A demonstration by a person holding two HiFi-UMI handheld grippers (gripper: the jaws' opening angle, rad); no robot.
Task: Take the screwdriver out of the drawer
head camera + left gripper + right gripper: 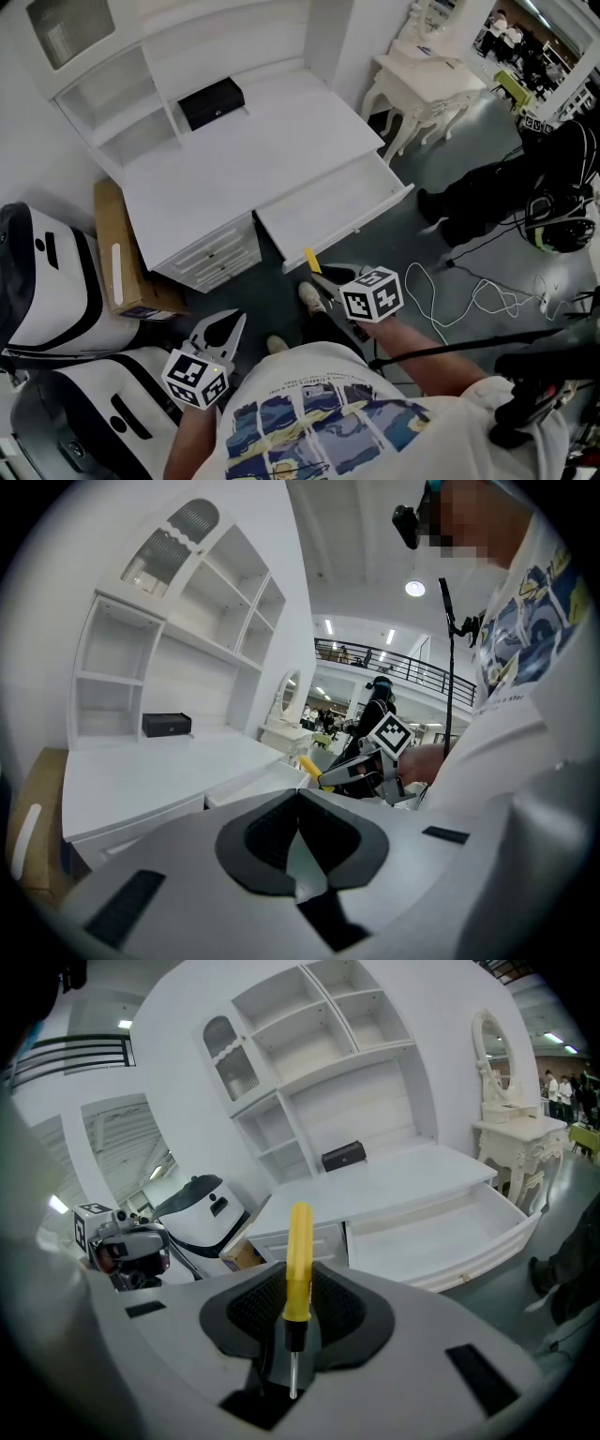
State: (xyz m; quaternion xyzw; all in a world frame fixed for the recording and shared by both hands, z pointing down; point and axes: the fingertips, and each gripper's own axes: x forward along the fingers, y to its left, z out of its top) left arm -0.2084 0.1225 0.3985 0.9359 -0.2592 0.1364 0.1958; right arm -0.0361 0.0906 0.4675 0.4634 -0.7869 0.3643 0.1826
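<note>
**Screwdriver and drawer: one item each**

Screwdriver [299, 1258]: slim yellow handle, short black collar, thin bare metal shaft. It is clamped at the collar end between the jaws of the right gripper [323, 277], clear of the drawer. In the right gripper view it stands nearly upright, with the handle to 12 o'clock and the metal tip to 6 o'clock. In the head view only the yellow handle shows, pointing to about 11 o'clock, just off the drawer's front edge.

Drawer [373, 178]: white, wide and shallow, with a curved front panel. It is pulled well out and sits level, at 2 o'clock of the screwdriver in the right gripper view.
</note>
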